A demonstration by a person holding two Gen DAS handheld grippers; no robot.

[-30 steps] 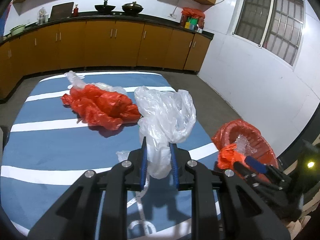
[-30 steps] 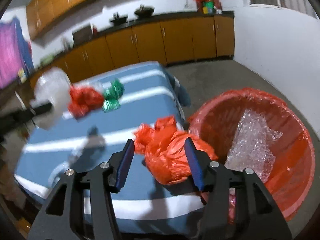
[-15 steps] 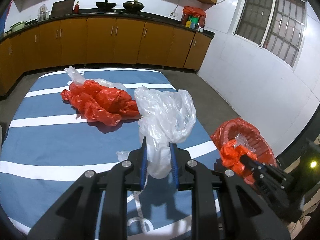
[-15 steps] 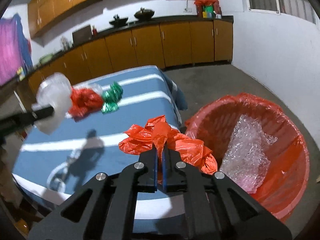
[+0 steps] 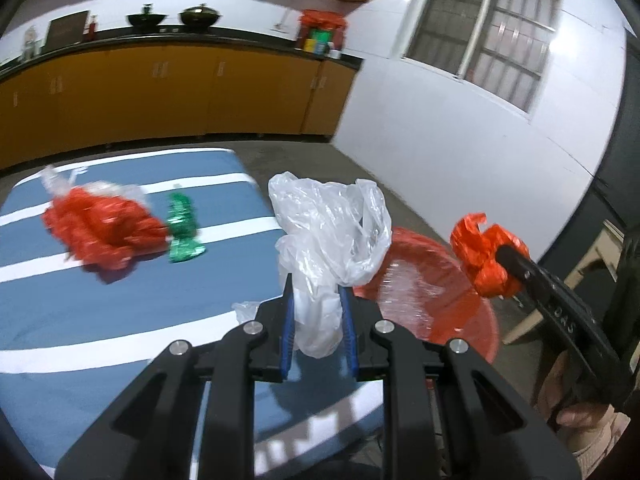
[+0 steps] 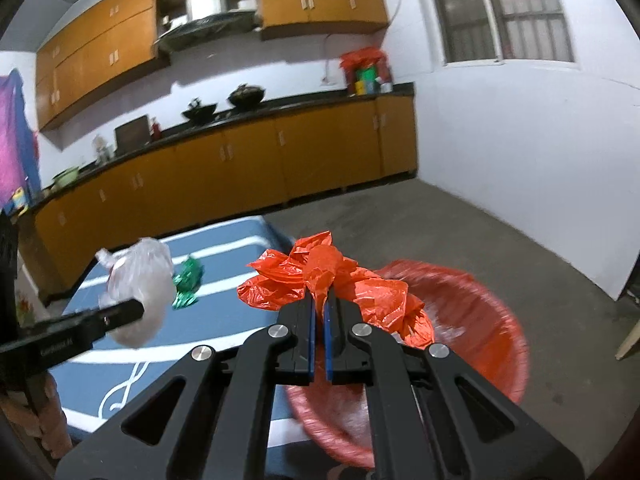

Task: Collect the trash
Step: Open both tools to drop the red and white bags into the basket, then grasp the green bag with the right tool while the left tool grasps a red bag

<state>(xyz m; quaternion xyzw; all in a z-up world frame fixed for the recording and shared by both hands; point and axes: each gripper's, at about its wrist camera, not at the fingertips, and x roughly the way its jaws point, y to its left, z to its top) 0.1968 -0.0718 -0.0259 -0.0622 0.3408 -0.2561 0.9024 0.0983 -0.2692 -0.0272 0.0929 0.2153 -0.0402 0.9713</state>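
1. Red crumpled bag [image 5: 100,236] and green wrapper [image 5: 182,228]: left on our striped table [image 5: 120,320].
2. Left gripper [image 5: 316,320]: clamps clear bag [image 5: 332,232], carried toward the bin.
3. Right gripper [image 6: 319,320]: now pinches orange bag [image 6: 332,276], lifted above red-lined bin [image 6: 480,320]; release comes next.
4. Writing: gripper lettering illegible.

Blue table [image 5: 120,320] with white stripes, bearing a crumpled red plastic bag [image 5: 100,236], touched by a green foil wrapper [image 5: 182,232] alongside; red bin [image 6: 472,320] on concrete floor [image 6: 500,240].
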